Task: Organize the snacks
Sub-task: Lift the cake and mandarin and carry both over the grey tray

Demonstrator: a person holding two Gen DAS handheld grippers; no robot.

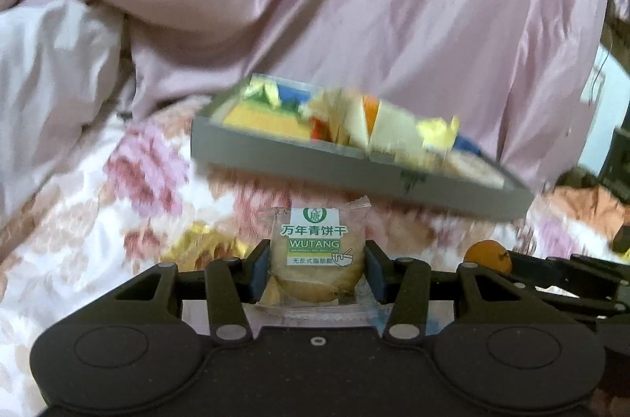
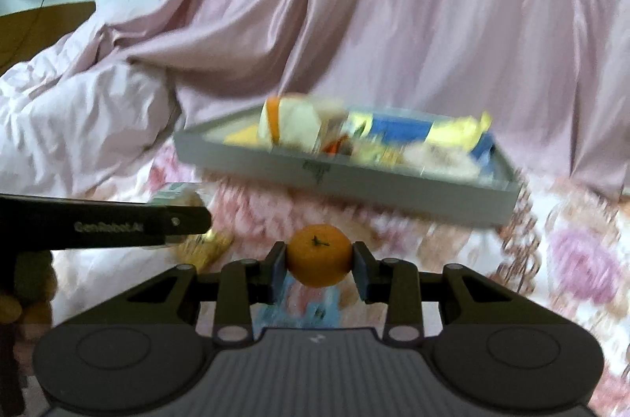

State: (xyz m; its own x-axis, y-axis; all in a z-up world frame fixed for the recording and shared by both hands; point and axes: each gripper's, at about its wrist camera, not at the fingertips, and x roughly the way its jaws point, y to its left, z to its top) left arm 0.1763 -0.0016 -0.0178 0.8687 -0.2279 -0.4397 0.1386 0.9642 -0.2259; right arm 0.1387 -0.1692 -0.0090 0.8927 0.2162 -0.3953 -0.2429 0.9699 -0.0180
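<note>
My left gripper (image 1: 317, 269) is shut on a clear biscuit packet (image 1: 319, 251) with a green and white WUTANG label, held upright above the floral bedspread. My right gripper (image 2: 319, 261) is shut on a small orange mandarin (image 2: 319, 254), stem facing the camera. That mandarin (image 1: 488, 255) also shows at the right of the left wrist view. A grey tray (image 1: 354, 176) filled with several wrapped snacks lies ahead on the bed; the same tray (image 2: 354, 180) is blurred in the right wrist view. The left gripper's arm (image 2: 118, 224) crosses the right view's left side.
A pink satin quilt (image 1: 354, 3) is heaped behind the tray. A yellow-wrapped snack (image 2: 204, 245) lies on the floral bedspread (image 2: 571, 259) below the left gripper. Another blue-printed packet (image 2: 307, 306) lies under the right gripper. An orange cloth (image 1: 582, 204) sits at the far right.
</note>
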